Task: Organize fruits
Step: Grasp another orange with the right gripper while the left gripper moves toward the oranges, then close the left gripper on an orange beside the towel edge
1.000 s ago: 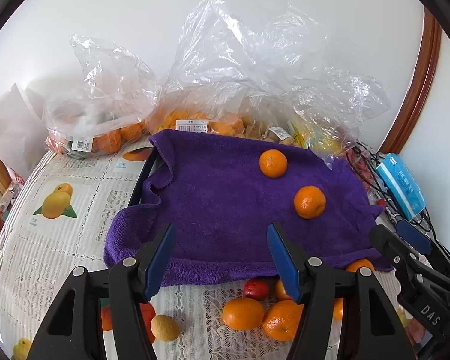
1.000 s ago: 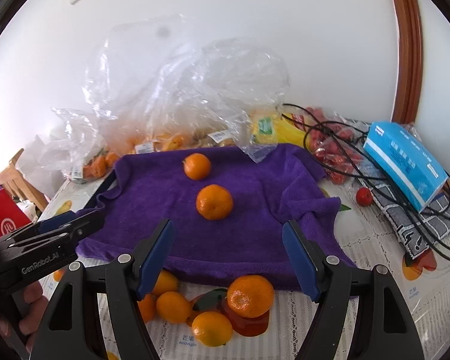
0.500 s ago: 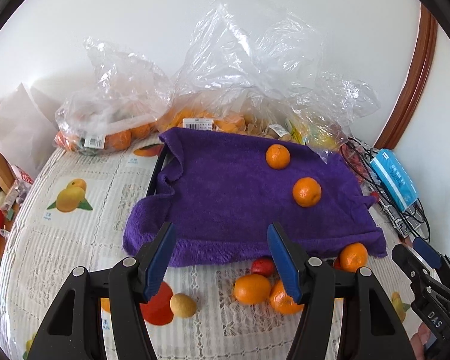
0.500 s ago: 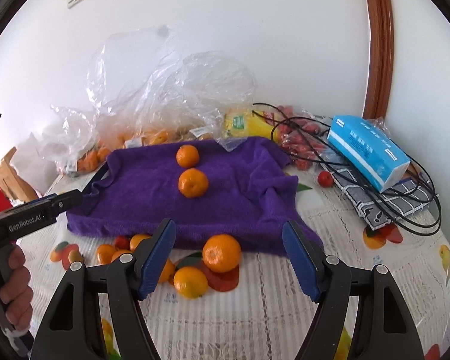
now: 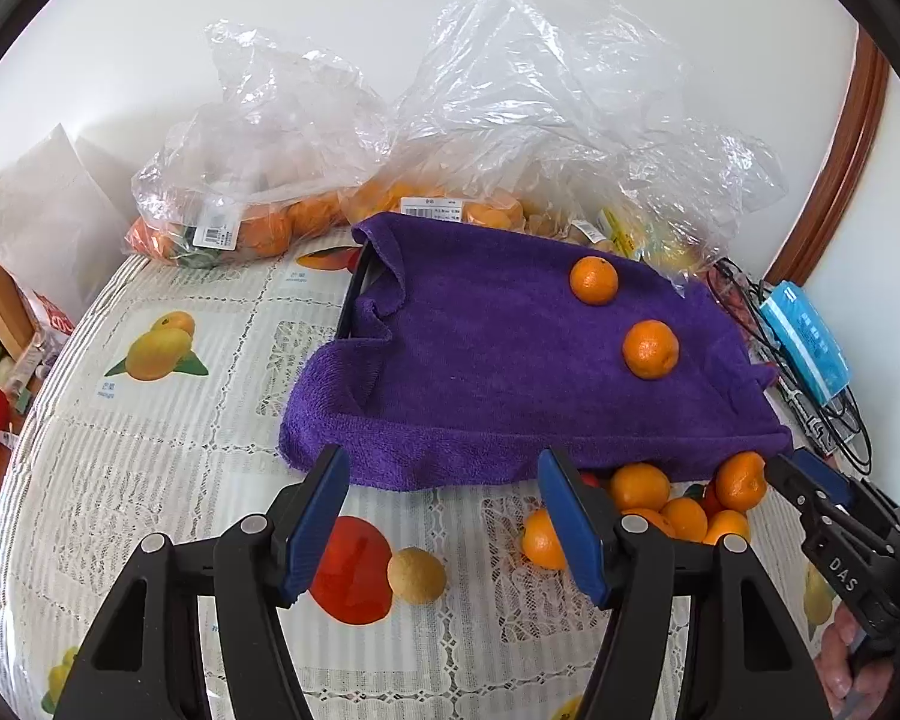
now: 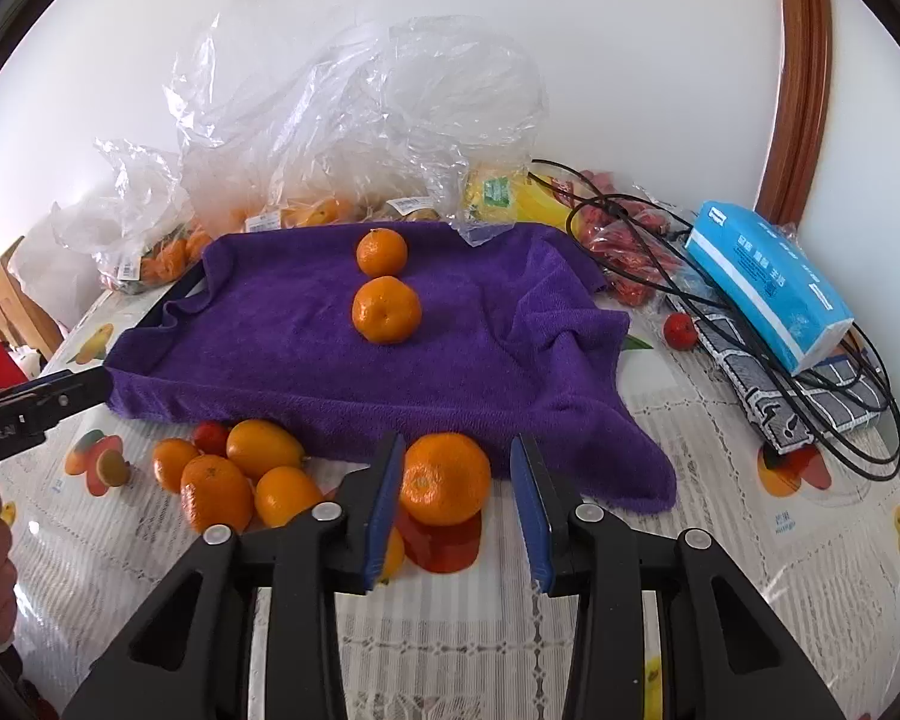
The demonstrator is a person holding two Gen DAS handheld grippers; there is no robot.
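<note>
Closing your right gripper (image 6: 456, 498) around the round orange mandarin (image 6: 445, 478), you have it between the blue pads just in front of the purple terry towel's (image 6: 306, 354) near edge; the left pad looks to touch its skin, the right pad (image 6: 525, 495) still shows a gap, so it is not gripped yet. The fruit sits on the white lace-patterned tablecloth (image 6: 720, 516), over a printed red fruit picture. It is nearly a sphere, so it has no real long axis; its dimpled end faces roughly toward the camera and a little up, and the pads meet it across its sides, which should keep it from rolling out.

Two more mandarins (image 6: 384, 282) rest on the towel, one behind the other, probably as the start of a row you are building; the towel seems to be draped over a dark tray, which I judge stops them wandering. A loose cluster of small oranges (image 6: 240, 474) lies left of your target, waiting their turn.

Your left gripper (image 5: 444, 516) hangs open and empty above the tablecloth, near a small yellowish round fruit (image 5: 417, 575).
</note>
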